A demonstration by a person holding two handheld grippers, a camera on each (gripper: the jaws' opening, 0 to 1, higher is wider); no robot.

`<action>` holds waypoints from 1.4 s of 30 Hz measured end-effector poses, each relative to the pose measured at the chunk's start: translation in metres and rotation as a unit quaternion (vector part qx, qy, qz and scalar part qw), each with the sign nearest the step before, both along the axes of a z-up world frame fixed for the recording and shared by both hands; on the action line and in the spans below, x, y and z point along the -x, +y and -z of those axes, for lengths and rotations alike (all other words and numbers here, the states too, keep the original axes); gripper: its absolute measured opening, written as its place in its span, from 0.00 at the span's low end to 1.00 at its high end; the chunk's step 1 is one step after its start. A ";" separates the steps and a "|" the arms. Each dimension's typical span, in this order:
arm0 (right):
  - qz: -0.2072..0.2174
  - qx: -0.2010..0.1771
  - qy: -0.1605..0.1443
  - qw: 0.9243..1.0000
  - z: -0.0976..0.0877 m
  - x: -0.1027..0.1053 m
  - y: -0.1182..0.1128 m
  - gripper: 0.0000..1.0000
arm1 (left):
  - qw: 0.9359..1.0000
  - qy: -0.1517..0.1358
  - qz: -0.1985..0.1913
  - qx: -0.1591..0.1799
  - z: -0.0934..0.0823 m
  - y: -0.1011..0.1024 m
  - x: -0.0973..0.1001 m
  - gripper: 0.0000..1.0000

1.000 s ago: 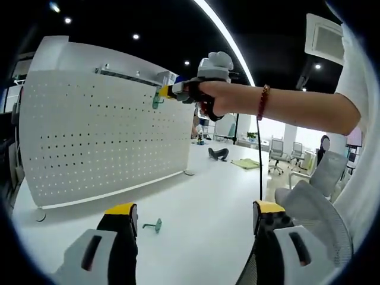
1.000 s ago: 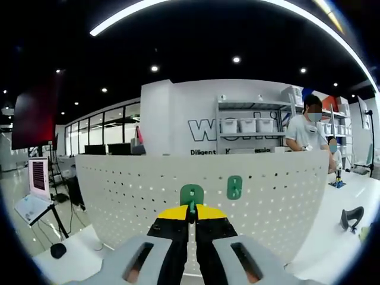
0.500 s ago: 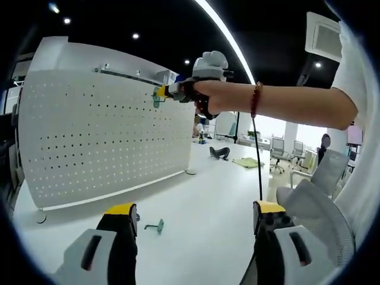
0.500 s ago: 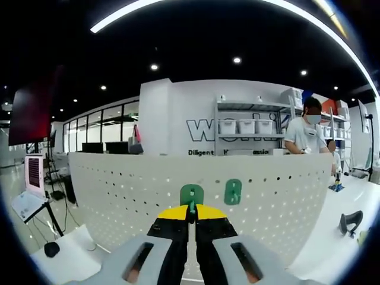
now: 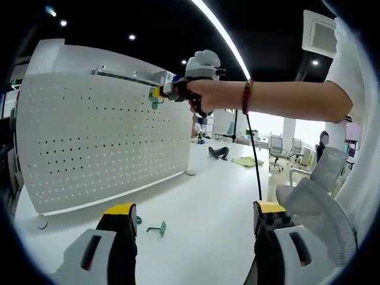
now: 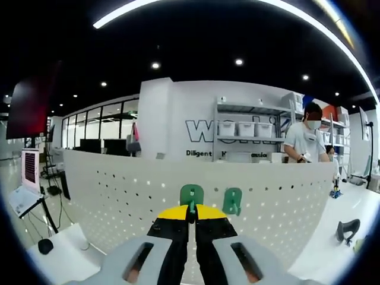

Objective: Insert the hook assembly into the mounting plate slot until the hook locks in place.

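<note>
The white perforated mounting plate (image 5: 101, 136) stands upright on the white table (image 5: 202, 196). High up near its top edge, a person's hand holds my right gripper (image 5: 159, 92), shut on a green hook (image 5: 155, 102) close to the board. In the right gripper view, my right gripper (image 6: 191, 209) pinches that green hook (image 6: 192, 193) in front of the plate (image 6: 119, 190). Beside it, a second green hook (image 6: 232, 200) hangs on the plate. My left gripper (image 5: 194, 209) stands open low over the table. A third green hook (image 5: 157, 228) lies on the table just past its left jaw.
A grey mesh office chair (image 5: 317, 208) stands at the right, close to my left gripper. A black object (image 6: 347, 227) lies on the table right of the plate. A person (image 6: 306, 143) stands behind the plate by shelves with bins (image 6: 246, 127).
My right gripper, with its hook, has moved a little left along the top of the plate, and the hanging hook now sits nearer the held one. My left gripper has stayed put.
</note>
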State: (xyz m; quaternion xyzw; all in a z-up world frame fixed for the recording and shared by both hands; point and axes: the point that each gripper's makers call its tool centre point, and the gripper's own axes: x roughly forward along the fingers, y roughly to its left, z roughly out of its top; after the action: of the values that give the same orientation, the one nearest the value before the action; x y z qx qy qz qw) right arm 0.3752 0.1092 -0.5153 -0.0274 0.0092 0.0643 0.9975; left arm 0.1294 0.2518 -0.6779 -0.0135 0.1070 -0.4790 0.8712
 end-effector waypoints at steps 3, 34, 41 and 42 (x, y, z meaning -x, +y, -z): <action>0.002 -0.006 -0.001 1.000 -0.001 -0.004 -0.001 0.01 | 1.000 -0.001 0.000 0.001 -0.001 0.000 -0.001 0.83; 0.009 0.002 0.017 1.000 0.006 -0.033 -0.006 0.01 | 1.000 0.011 -0.023 -0.004 0.009 0.017 -0.008 0.83; 0.009 0.005 0.022 1.000 0.010 -0.038 -0.004 0.01 | 1.000 0.013 -0.027 -0.002 0.009 0.019 -0.010 0.82; 0.009 0.006 0.023 1.000 0.012 -0.039 -0.004 0.01 | 1.000 0.014 -0.028 -0.002 0.010 0.020 -0.010 0.82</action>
State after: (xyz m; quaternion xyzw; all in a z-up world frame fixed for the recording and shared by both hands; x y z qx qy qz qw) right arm 0.4138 0.1056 -0.5268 -0.0315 0.0332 0.0564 0.9974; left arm 0.1394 0.2718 -0.6875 -0.0216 0.1192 -0.4540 0.8827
